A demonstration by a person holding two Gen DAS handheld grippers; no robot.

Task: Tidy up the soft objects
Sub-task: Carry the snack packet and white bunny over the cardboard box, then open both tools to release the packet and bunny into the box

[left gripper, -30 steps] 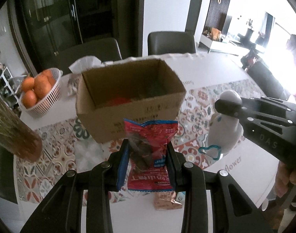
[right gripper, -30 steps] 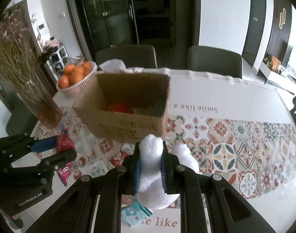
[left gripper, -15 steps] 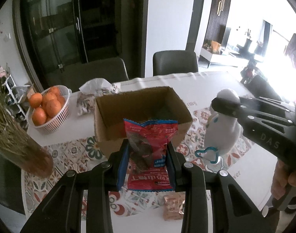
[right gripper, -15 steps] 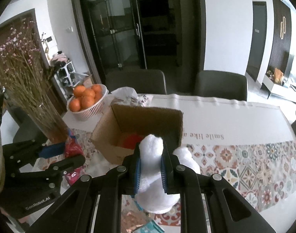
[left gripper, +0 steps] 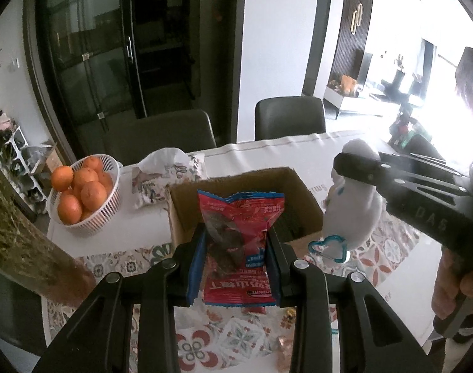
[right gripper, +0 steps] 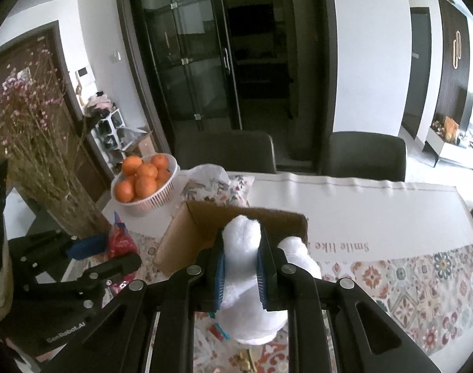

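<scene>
My left gripper (left gripper: 235,261) clamps the red snack packet (left gripper: 239,236) mid-body: light, crinkly, slick foil, so I squeeze the bulge. My right gripper (right gripper: 240,267) pinches the white plush toy (right gripper: 252,279), soft and squashy, at its raised limb. Both hang near the cardboard box (left gripper: 292,192). One packet, one toy, one box, one basket of oranges (left gripper: 84,199).

Two grippers: left (left gripper: 235,256) and right (right gripper: 239,265). One red snack bag (left gripper: 239,233). One white plush toy (right gripper: 252,279). One open cardboard box (left gripper: 286,183). One white basket (left gripper: 90,217), far left, with about seven oranges (left gripper: 92,191) visible. One patterned pouch (left gripper: 165,177). Two dark chairs (right gripper: 364,155) on the far side. One vase of dried flowers (right gripper: 34,143), left.
</scene>
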